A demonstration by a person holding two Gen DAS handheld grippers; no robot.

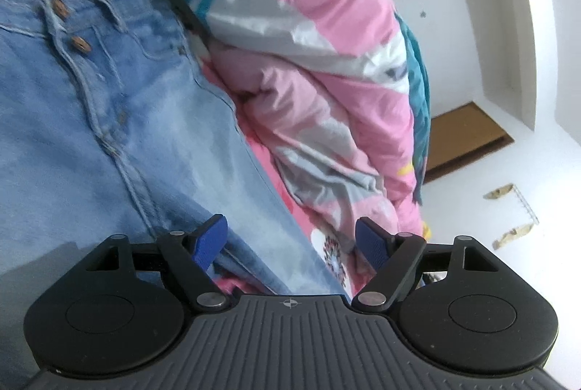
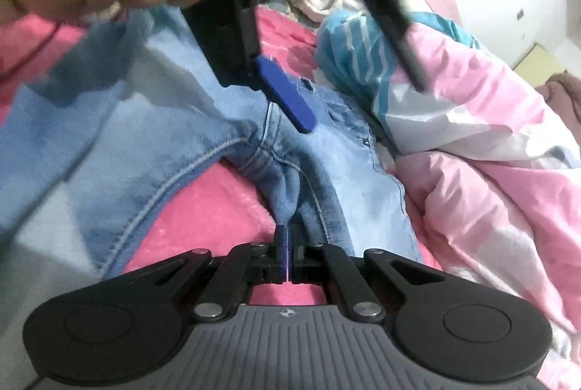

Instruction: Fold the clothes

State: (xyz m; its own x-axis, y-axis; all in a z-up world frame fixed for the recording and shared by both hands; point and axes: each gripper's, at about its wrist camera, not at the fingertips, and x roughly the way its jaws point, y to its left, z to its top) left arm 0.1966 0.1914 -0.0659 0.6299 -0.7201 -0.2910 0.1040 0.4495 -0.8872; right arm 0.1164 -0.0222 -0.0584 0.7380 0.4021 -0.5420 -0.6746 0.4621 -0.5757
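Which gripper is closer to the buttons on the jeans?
Left. The left gripper hangs open over the jeans, facing the buttons near the waistband. The right gripper sits shut lower down by the crotch seam, farther away.

Black linkage arms, blue pads (image 1: 210,237), ribbed grey housing (image 1: 290,346) (crosshair mark, seemingly).

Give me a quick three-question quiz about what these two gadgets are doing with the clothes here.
1. True or false: the left gripper is open.
2. What garment lies on the pink blanket? A) towel B) jeans C) sock
3. Which gripper has its fingers closed?

Key
1. True: its blue pads stand wide apart over the jeans.
2. B, blue jeans.
3. The right gripper; its jaws meet at the denim edge, though whether they pinch cloth cannot be told.
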